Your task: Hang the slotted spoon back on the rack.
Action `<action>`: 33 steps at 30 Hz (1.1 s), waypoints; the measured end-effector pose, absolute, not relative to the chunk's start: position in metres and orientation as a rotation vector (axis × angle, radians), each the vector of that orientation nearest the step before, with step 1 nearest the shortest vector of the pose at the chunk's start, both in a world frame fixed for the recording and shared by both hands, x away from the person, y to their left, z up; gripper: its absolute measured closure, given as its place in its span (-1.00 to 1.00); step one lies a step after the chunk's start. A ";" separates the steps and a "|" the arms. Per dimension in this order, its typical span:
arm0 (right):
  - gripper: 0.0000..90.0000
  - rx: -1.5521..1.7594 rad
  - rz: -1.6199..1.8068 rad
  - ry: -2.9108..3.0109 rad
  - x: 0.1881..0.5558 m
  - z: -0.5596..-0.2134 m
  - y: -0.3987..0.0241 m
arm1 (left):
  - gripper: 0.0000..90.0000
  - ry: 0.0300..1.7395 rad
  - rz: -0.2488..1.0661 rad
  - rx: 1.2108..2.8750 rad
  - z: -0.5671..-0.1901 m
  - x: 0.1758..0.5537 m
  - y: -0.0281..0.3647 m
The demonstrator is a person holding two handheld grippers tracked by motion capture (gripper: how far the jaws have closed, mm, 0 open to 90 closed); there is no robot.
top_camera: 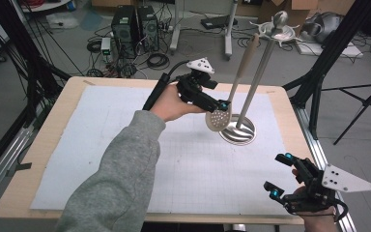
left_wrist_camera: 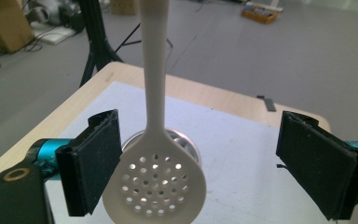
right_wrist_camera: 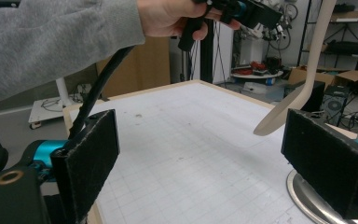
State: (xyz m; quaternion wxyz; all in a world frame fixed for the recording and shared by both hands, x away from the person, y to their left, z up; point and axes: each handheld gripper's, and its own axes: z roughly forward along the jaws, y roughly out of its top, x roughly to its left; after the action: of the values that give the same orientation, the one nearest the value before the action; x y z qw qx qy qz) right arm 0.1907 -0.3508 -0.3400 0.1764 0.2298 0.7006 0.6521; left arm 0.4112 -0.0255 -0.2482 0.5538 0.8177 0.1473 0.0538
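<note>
Left claw (top_camera: 221, 106) is raised over the counter (top_camera: 43, 145), jaws apart on either side of the slotted spoon (left_wrist_camera: 154, 186), clamping nothing; whether 1 jaw touches the bowl's edge cannot be told. The spoon hangs from the metal stand (top_camera: 251, 92), its perforated bowl just above the stand's round base (top_camera: 239, 133). Right claw (top_camera: 280, 176) sits at the counter's near right corner, jaws apart, empty.

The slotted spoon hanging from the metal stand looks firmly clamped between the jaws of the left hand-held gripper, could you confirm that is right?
Not quite. The slotted spoon does hang from the metal stand, but the left hand-held gripper has not clamped it: the left gripper view shows the jaws wide open, with the spoon's bowl between them and a clear gap to the far jaw.
</note>
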 end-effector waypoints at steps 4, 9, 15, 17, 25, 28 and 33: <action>-0.77 0.652 1.847 1.985 0.192 -0.340 -0.349 | -0.68 0.345 0.108 1.889 -0.251 0.408 -0.014; -0.77 0.634 1.840 1.990 0.194 -0.340 -0.347 | -0.68 0.344 0.134 1.868 -0.250 0.402 0.002; -0.77 0.641 1.836 2.005 0.197 -0.341 -0.343 | -0.68 0.348 0.142 1.836 -0.254 0.394 0.024; -0.77 0.630 1.840 2.006 0.199 -0.341 -0.342 | -0.68 0.336 0.128 1.833 -0.258 0.391 0.031; -0.77 0.627 1.837 2.022 0.203 -0.341 -0.336 | -0.69 0.366 0.194 1.821 -0.270 0.383 0.061; -0.77 0.626 1.839 2.023 0.205 -0.341 -0.334 | -0.73 0.395 0.216 1.806 -0.272 0.381 0.075; -0.77 0.627 1.835 2.027 0.206 -0.341 -0.333 | -0.74 0.419 0.243 1.786 -0.275 0.376 0.096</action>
State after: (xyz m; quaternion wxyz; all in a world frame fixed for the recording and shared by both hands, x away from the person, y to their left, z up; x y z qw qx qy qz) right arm 0.2062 -0.3330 -0.3415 0.1673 0.2203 0.7124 0.6449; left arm 0.3762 0.0960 -0.2746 0.6015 0.7711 0.1807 0.1049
